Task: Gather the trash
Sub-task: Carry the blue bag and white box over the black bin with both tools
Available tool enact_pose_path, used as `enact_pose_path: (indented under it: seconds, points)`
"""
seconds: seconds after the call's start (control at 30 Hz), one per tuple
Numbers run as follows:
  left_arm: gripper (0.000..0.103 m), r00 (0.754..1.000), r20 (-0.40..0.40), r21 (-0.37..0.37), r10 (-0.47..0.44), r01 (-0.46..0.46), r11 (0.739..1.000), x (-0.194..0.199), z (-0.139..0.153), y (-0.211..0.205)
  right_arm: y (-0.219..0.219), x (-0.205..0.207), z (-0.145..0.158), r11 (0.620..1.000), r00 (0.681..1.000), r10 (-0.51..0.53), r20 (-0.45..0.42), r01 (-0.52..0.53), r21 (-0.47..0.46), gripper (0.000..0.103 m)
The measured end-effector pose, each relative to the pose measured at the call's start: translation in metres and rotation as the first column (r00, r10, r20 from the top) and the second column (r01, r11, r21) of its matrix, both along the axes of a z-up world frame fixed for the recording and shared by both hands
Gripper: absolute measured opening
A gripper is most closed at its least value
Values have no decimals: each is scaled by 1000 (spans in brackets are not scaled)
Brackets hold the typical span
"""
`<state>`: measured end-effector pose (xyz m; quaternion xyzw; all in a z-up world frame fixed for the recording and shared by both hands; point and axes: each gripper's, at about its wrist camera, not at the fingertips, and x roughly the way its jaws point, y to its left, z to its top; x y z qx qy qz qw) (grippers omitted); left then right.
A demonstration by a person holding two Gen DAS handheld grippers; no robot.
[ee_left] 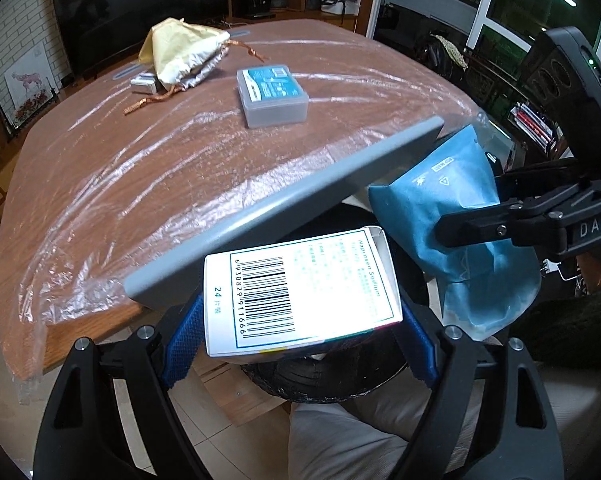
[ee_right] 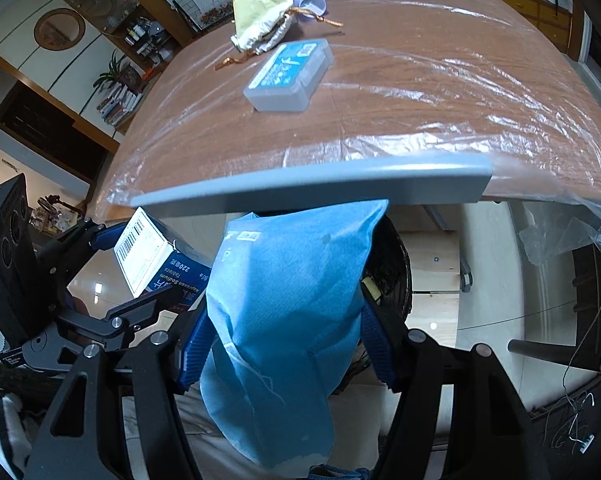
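Right gripper (ee_right: 284, 344) clamped on blue pouch (ee_right: 284, 300), black bin (ee_right: 392, 264) just beyond | left gripper (ee_left: 300, 320) pinching pill box (ee_left: 300, 292) over bin (ee_left: 320, 376) | we judge: drop step; next, spread both jaws.

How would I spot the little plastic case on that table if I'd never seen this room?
Start at the brown wooden table under its crinkly clear plastic sheet. Near the middle lies a flat, rectangular grey plastic case with a blue label on its lid. Unlike the crumpled yellow-and-silver bag and the copper twist ties beyond it, it is rigid and boxy, and lies apart from them.
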<state>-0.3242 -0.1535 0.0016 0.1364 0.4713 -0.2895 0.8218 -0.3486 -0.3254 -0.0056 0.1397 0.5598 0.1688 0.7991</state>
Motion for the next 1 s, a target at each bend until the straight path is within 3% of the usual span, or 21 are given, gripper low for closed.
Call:
enact_pose_path:
  seconds: [0.43,1.0]
  points:
    - [85,999,-41,38,14,-12,999,2,-24,-3,4,3,-27,1000,999,10,-46,-12,-28,64]
    - [85,997,-77,97,15,-7,995,10,-54,-6,23,10,-44,991,996,70,-45,-75,-106,65]
